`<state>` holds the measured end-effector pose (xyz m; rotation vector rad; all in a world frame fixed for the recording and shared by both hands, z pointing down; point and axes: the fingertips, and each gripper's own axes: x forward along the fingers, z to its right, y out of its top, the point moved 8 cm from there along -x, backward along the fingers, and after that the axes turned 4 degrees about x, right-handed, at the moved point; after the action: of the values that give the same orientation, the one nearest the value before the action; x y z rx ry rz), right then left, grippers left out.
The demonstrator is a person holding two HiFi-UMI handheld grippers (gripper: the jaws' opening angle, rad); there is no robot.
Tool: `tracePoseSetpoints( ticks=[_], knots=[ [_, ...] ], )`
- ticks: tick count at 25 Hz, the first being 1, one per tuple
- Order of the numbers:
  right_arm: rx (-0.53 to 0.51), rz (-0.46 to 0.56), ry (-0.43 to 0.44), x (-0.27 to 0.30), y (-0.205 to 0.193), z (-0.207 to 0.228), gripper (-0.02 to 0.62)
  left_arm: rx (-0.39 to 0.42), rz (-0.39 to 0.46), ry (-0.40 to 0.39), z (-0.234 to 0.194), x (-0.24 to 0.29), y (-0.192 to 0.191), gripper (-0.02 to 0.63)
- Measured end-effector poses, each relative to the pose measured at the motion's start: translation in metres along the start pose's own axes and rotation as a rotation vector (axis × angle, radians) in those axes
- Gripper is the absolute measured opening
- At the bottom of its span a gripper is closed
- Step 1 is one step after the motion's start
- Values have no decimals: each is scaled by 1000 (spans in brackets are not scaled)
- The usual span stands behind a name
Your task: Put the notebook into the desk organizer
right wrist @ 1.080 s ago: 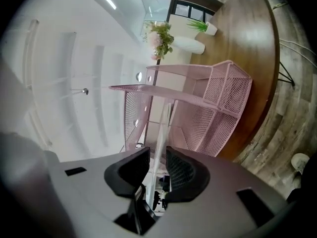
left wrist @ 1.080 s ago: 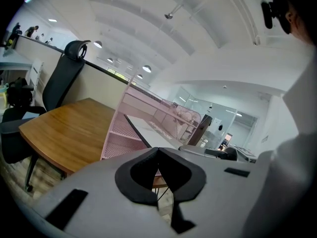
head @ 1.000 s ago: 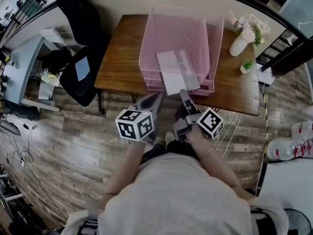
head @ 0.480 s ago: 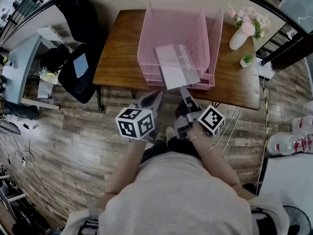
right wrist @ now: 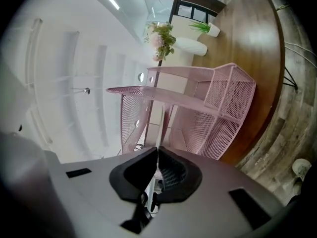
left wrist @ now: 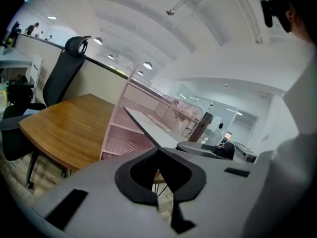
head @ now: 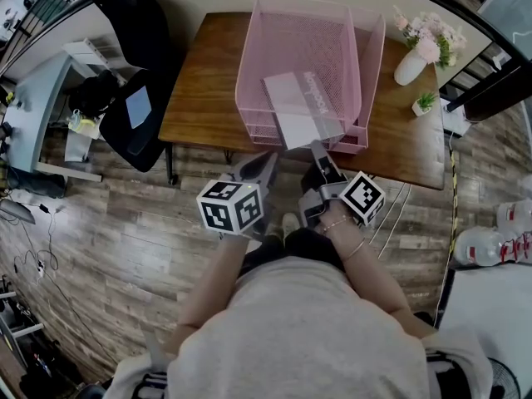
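Right gripper (head: 317, 146): jaws clamped on the near edge of the thin pale-grey notebook (head: 301, 106).
Left gripper (head: 268, 160): jaws together, nothing between them, just beside the right one.
Notebook: over the top tray of the pink wire-mesh desk organizer (head: 249, 56), near end jutting past its front.
Organizer: on the brown wooden table (head: 204, 90), near a white vase of flowers (head: 410, 66).

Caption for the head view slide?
Right gripper grips the notebook by its near edge, far end over the top tray of the pink desk organizer; left gripper shut beside it.
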<state>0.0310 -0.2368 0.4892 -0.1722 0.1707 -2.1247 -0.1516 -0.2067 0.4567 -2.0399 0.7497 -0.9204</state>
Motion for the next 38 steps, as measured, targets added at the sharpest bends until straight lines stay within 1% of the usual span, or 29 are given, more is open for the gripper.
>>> tracePoseSetpoints(
  ticks=[7,14,18,24,38],
  knots=[
    [5,23,-13,13,1,1,9,-1,0,8,-6,5,4,2],
    [22,29,-34,21,0,5,58,-13,0,22,-13,6,5,2],
    [26,30,-35,26,1,6,63,-15,1,23,-15,8,7,2],
    [25,28,-59,33,2,8,91,-7,4,20,-17,14,10,2],
    [26,36,-67,47,7,9,95,-10,17,22,-20,21,17,2]
  ],
)
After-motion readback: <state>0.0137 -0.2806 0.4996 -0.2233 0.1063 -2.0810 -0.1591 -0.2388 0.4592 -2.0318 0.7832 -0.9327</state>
